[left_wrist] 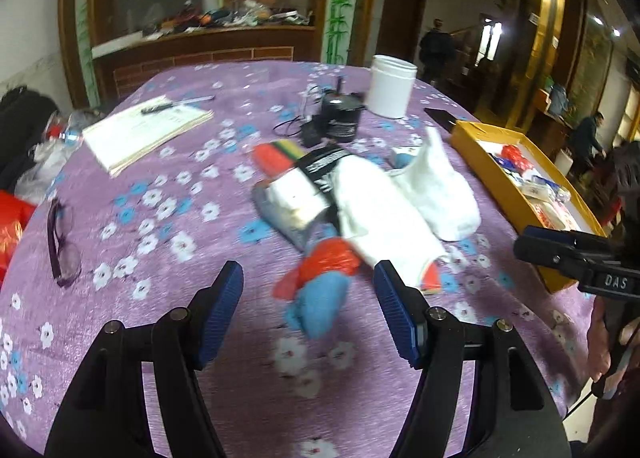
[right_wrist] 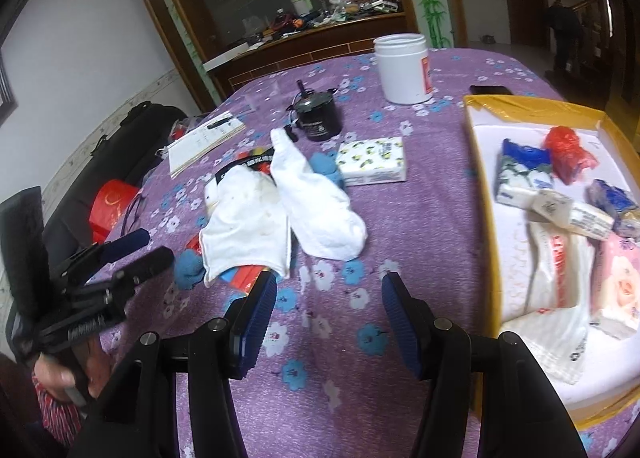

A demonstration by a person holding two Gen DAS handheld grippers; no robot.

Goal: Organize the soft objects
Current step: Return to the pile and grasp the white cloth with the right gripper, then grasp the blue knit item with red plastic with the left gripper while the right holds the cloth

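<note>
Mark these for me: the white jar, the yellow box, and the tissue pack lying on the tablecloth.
white jar (right_wrist: 402, 72): right wrist view, front of its wall.
yellow box (right_wrist: 486, 194): right wrist view, its left side wall.
tissue pack (right_wrist: 372, 162): right wrist view, its printed top face.

Sock pile (right_wrist: 280, 214) mid-counter (right_wrist: 400, 242), tissue pack (right_wrist: 372, 160) just right of the pile, jar (right_wrist: 404, 70) behind the pile, open box (right_wrist: 480, 178) well right of the pile, notebook (right_wrist: 204, 144) left behind the pile, wrapped packets (right_wrist: 560, 210) in the box

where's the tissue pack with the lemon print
In the right wrist view, the lemon-print tissue pack lies on the purple tablecloth, just right of the white socks and left of the yellow box.
</note>
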